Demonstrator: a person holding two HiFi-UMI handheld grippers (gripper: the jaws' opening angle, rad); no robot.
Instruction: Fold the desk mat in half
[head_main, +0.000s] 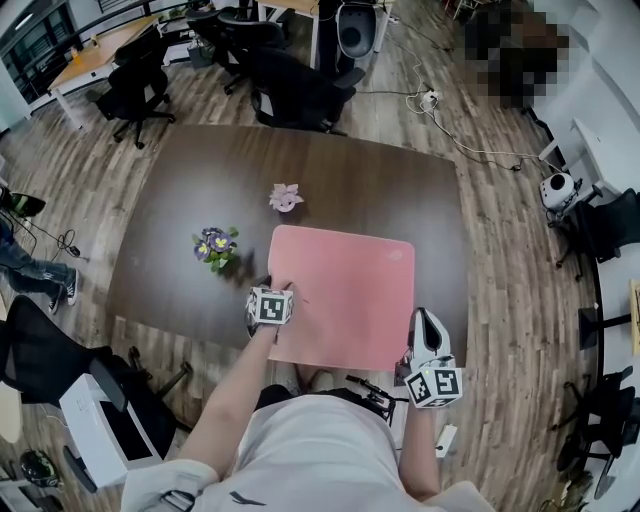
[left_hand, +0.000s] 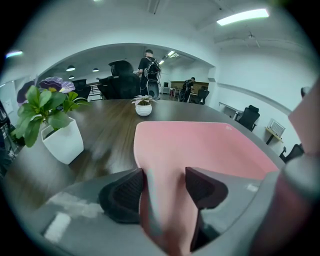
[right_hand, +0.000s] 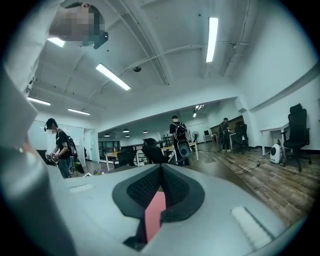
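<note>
From the head view, the pink desk mat (head_main: 345, 290) is lying flat on the dark counter (head_main: 200, 180), its near edge hanging just past the counter's near side. The left tool (head_main: 272, 284) is resting at the mat's near-left edge. The right tool (head_main: 423, 322) is sitting at the near-right corner. A purple-flowered pot plant (head_main: 216, 246) and a small pink-flowered pot (head_main: 285, 197) are standing just beyond the mat's left and far sides.

In the left gripper view, the left tool (left_hand: 165, 182) is standing about half open. The mat (left_hand: 200, 145) is running up between its pads and brushing the left one, though a firm pinch is not showing yet (the edge there is blurred).

In the right gripper view, the right tool (right_hand: 160, 187) is already clamping a strip of the mat (right_hand: 154, 215) between closed pads.

The step in hand seems to be securing both near corners before the fold. To do it well, the left tool should be closing fully on the edge. Then both should be lifting together, level and at matching height, and carrying the near edge over to the far edge. They should be keeping the mat clear of the two pots, since a dragged corner could be tipping one.
</note>
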